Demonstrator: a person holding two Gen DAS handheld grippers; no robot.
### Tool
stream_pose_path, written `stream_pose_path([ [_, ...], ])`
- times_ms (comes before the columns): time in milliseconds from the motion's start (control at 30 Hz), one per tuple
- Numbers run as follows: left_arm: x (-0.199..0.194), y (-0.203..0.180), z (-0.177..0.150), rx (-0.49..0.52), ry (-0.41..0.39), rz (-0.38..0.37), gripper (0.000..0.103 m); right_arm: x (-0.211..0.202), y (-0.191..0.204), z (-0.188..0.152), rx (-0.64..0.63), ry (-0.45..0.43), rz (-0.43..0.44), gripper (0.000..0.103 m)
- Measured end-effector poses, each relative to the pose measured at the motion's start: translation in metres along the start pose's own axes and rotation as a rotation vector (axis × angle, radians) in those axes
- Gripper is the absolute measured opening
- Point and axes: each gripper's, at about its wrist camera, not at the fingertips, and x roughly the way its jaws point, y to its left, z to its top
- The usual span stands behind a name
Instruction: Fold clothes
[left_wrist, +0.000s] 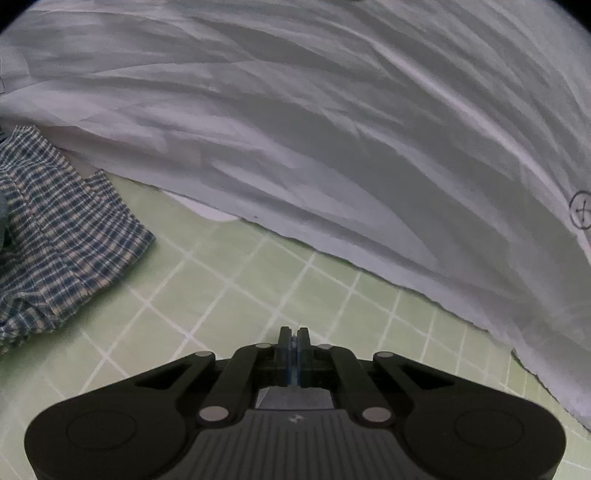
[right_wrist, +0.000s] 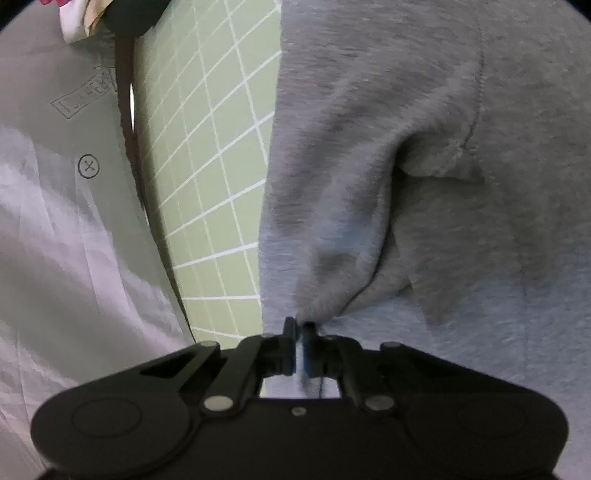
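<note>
Through the left wrist camera I see my left gripper (left_wrist: 294, 334) with its fingers pressed together and nothing between them, hanging over the green mat (left_wrist: 236, 295) with its white grid lines. Beyond it a white cloth (left_wrist: 332, 129), heavily creased, fills the upper part of the view, its edge running diagonally across the mat. A small circled cross is drawn on it at the right. A blue-and-cream checked shirt (left_wrist: 62, 236) lies crumpled at the left, its edge near the cloth.

Through the right wrist camera my right gripper (right_wrist: 299, 326) is pinching a fold of the grey sweatshirt (right_wrist: 406, 147), with the fabric bunched up just at the fingertips. The sweatshirt covers the right half of the view. To its left is a strip of the green mat (right_wrist: 207, 166), then the white cloth (right_wrist: 55, 221) with the circled cross and a drawn rectangle.
</note>
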Motion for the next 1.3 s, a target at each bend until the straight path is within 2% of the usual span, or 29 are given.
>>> stream_pose_path([
  [167,-0.019,-0.002,0.005,-0.004,-0.038,-0.036,0.001,-0.007,0.005,0.0,-0.022,-0.008,0.027,0.003],
  [267,-0.035,-0.008,0.015,-0.008,-0.093,-0.075,0.001,-0.011,0.015,0.001,-0.062,-0.014,0.062,0.003],
  [333,-0.05,-0.014,0.024,-0.013,-0.135,-0.116,0.001,-0.016,0.026,-0.001,-0.127,-0.022,0.106,0.003],
  [533,-0.106,-0.026,0.055,-0.043,-0.28,-0.251,0.001,-0.037,0.056,-0.006,-0.203,-0.031,0.22,0.003],
  [733,-0.188,-0.008,0.056,-0.063,-0.455,-0.396,0.001,-0.096,0.073,-0.015,-0.289,-0.021,0.454,0.003],
  [800,-0.203,0.007,0.042,-0.036,-0.492,-0.365,0.001,-0.112,0.065,-0.019,-0.343,-0.019,0.463,0.003],
  [833,-0.204,0.016,0.031,-0.021,-0.49,-0.325,0.001,-0.12,0.061,-0.021,-0.369,-0.018,0.464,0.003],
  [867,-0.196,0.025,0.019,-0.005,-0.468,-0.266,0.001,-0.121,0.051,-0.022,-0.386,-0.008,0.424,0.003],
  [933,-0.179,0.045,-0.006,0.021,-0.416,-0.149,0.002,-0.116,0.026,-0.023,-0.411,0.013,0.303,0.003],
  [967,-0.162,0.057,-0.018,0.005,-0.358,-0.096,0.002,-0.109,0.009,-0.022,-0.411,0.029,0.23,0.003],
  [1033,-0.127,0.081,-0.043,-0.022,-0.243,0.01,0.002,-0.087,-0.032,-0.018,-0.329,0.084,0.088,0.003],
  [1100,-0.099,0.098,-0.063,-0.01,-0.162,0.102,0.002,-0.07,-0.065,-0.014,-0.219,0.134,-0.013,0.003],
  [1167,-0.088,0.109,-0.075,-0.025,-0.111,0.122,0.002,-0.065,-0.077,-0.014,-0.186,0.15,-0.021,0.004],
  [1200,-0.084,0.114,-0.081,-0.029,-0.091,0.127,0.002,-0.066,-0.073,-0.015,-0.212,0.147,-0.029,0.004],
  [1300,-0.089,0.113,-0.082,0.006,-0.097,0.098,0.003,-0.071,-0.054,-0.016,-0.294,0.134,-0.025,0.013],
])
